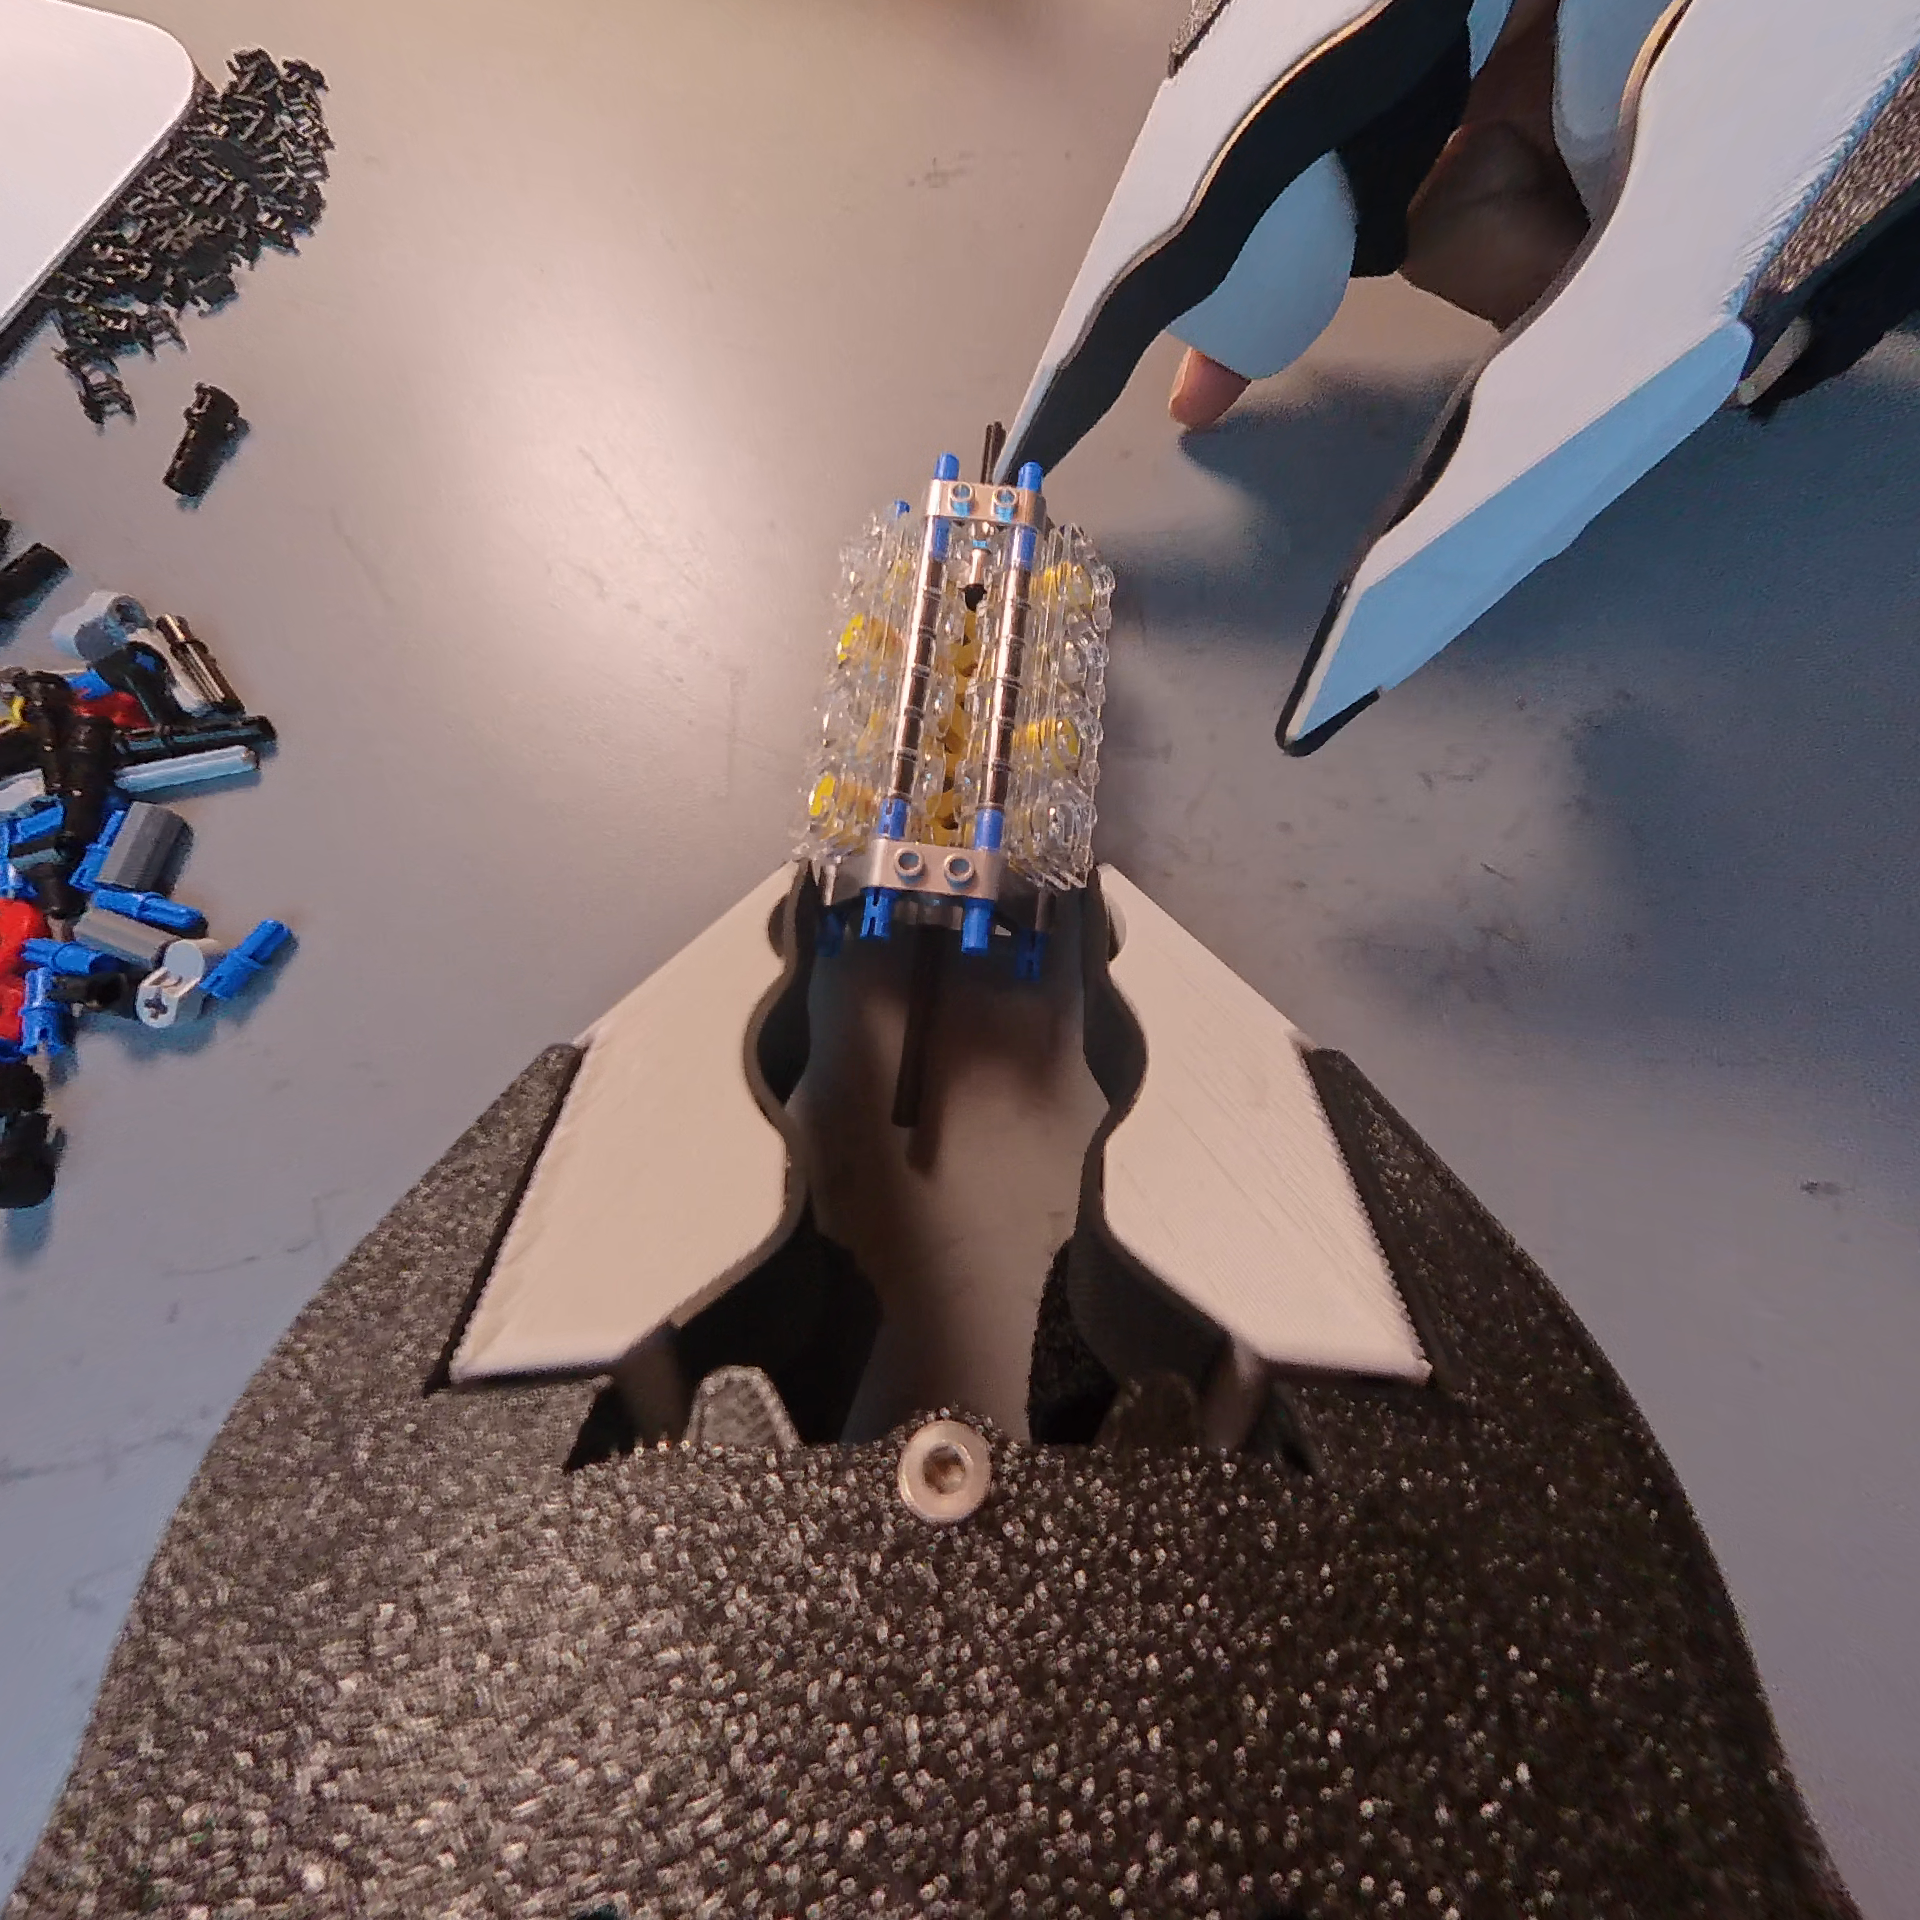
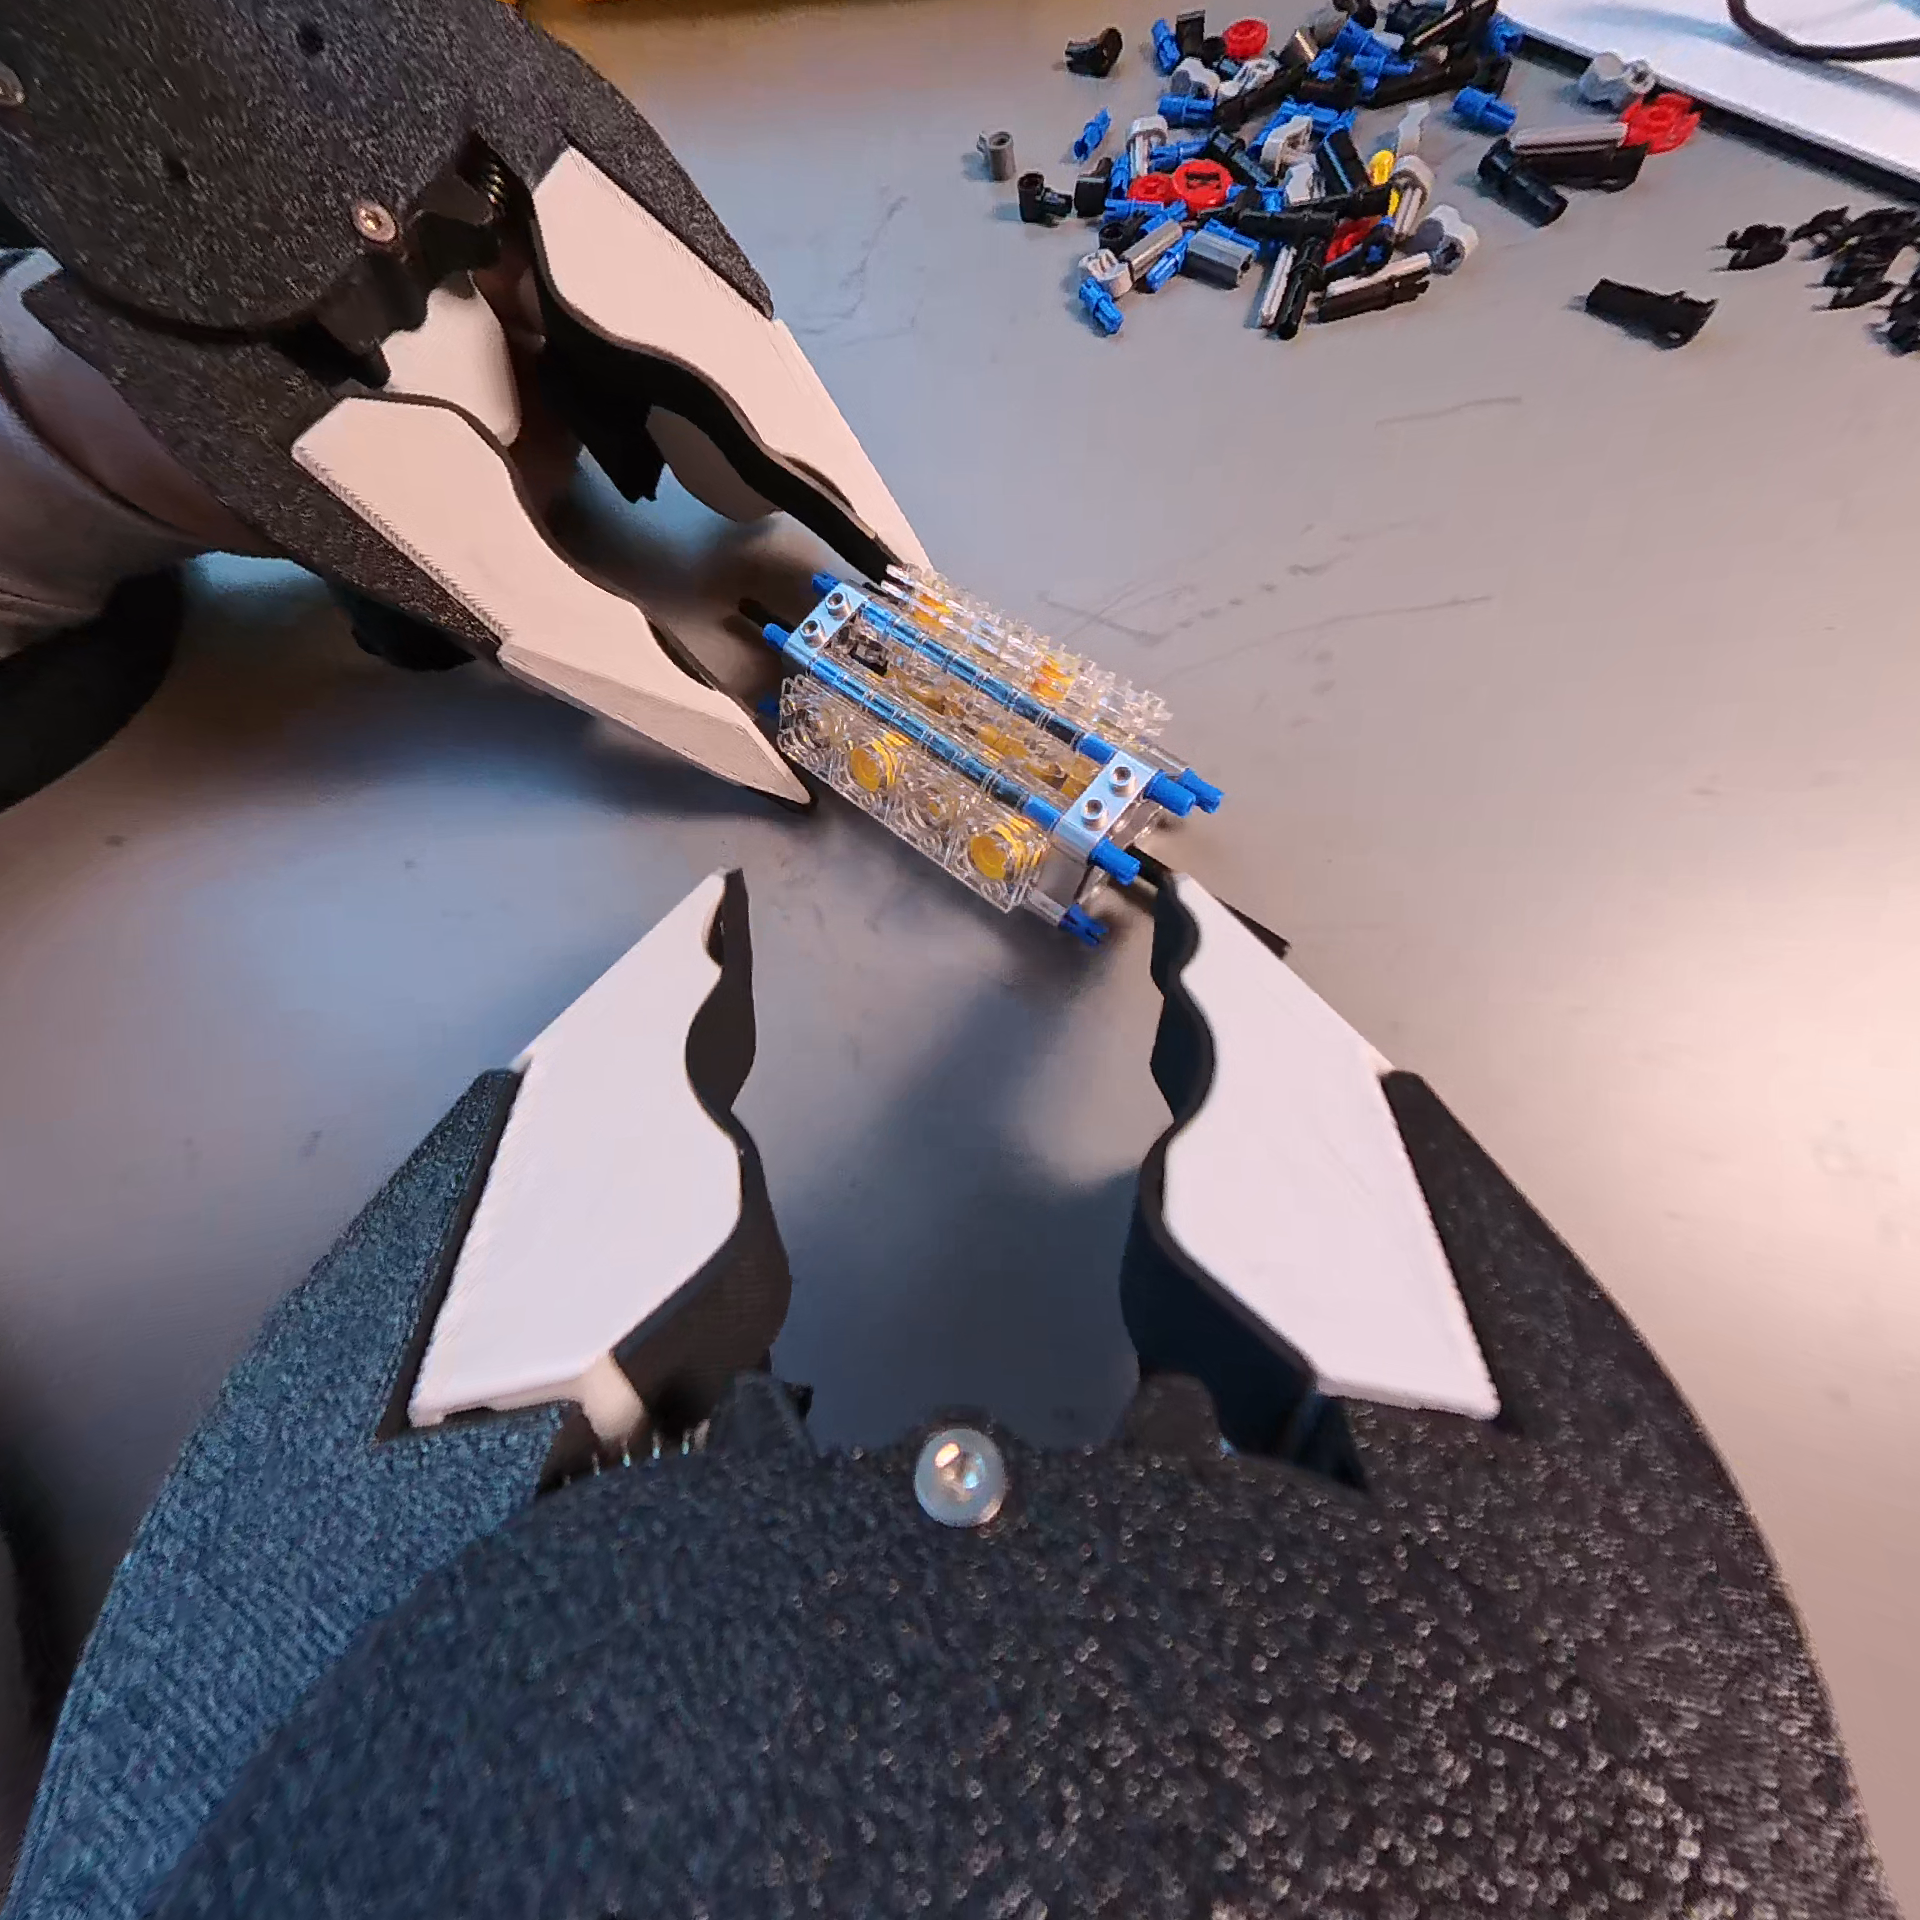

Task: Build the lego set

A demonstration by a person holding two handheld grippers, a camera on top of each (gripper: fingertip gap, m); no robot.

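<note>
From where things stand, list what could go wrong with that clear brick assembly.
1. The left gripper pinches only one end of the clear assembly, so it may pivot or slip.
2. One fingertip of the open right gripper sits by the black axle and might knock it.

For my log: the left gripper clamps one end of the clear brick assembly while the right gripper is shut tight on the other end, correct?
Not quite. The left gripper does clamp one end of the clear brick assembly, but the right gripper is open, its fingertips apart beside the other end, as the right wrist view shows.
</note>
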